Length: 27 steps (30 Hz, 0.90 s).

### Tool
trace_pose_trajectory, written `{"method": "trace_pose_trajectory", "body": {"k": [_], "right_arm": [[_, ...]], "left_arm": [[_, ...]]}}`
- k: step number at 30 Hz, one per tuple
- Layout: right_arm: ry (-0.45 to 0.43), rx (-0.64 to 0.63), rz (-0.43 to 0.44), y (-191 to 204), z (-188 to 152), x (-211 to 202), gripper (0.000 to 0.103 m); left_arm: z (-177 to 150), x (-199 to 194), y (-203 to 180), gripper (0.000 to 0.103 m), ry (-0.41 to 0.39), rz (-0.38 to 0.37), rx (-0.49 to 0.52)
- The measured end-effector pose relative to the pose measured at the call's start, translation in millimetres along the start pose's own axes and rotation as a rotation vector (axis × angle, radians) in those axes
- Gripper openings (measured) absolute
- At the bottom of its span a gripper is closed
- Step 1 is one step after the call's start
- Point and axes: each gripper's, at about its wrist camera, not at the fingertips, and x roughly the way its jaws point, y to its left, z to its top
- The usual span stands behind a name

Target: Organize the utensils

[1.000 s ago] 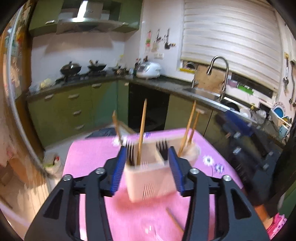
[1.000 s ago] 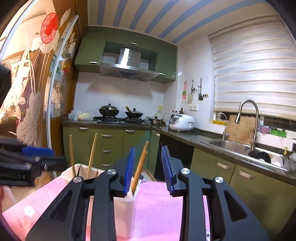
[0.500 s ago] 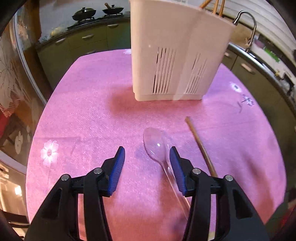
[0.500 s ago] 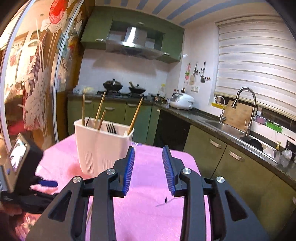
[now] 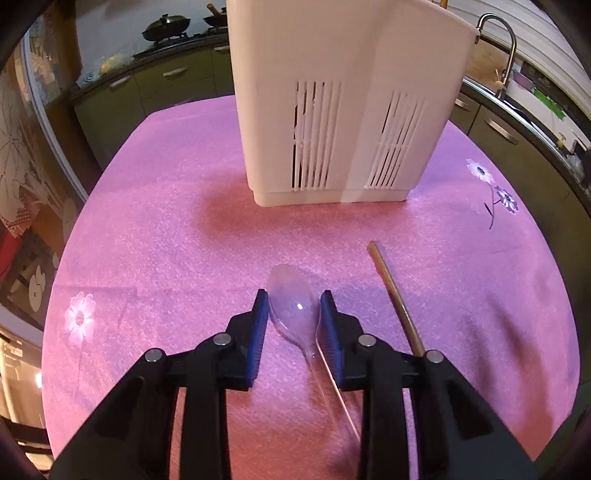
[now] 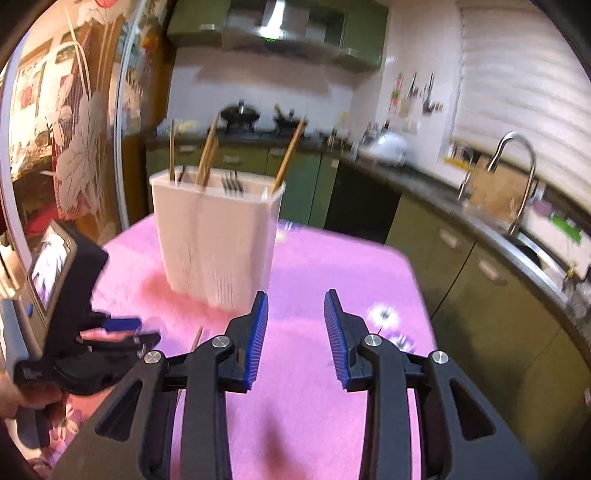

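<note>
A clear plastic spoon [image 5: 293, 306] lies on the pink tablecloth [image 5: 147, 229], bowl toward the white utensil holder [image 5: 343, 103]. My left gripper [image 5: 294, 299] is low over the cloth, open, its jaws on either side of the spoon's bowl, close to it. A wooden chopstick [image 5: 395, 295] lies just right of the spoon. My right gripper [image 6: 295, 302] is open and empty, above the table. In the right wrist view the holder [image 6: 218, 240] holds several chopsticks and a fork, and the left gripper [image 6: 122, 328] shows at the left.
The table edge drops off to green kitchen cabinets [image 6: 480, 288] and a sink counter [image 6: 517, 221] on the right. A stove with pans [image 5: 166, 29] stands at the back. A decorated glass door [image 6: 66, 129] is at the left.
My left gripper has dropped from the holder's top down to the cloth, moved forward around the spoon's bowl and narrowed its jaws. My right gripper has drawn back and tilted down toward the table.
</note>
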Motion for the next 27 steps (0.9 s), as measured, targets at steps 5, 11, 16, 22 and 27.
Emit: {"method": "trace_pose_trajectory", "body": {"k": [5, 11, 16, 22, 27], "right_arm": [[0.196, 0.025, 0.128, 6, -9, 35, 0.039], [0.342, -0.018, 0.223, 46, -14, 71, 0.039], [0.416, -0.048, 0.252, 76, -11, 99, 0.039], [0.497, -0.083, 0.192, 97, -18, 122, 0.038], [0.527, -0.073, 0.25, 103, -14, 128, 0.012]], "left_arm": [[-5, -5, 19, 0.028, 0.009, -0.011, 0.01], [-17, -15, 50, 0.028, 0.021, -0.006, 0.025], [-25, -24, 73, 0.028, 0.023, -0.004, 0.024], [-29, -24, 78, 0.028, 0.026, -0.021, 0.038], [-28, -23, 70, 0.028, 0.021, -0.036, 0.056]]}}
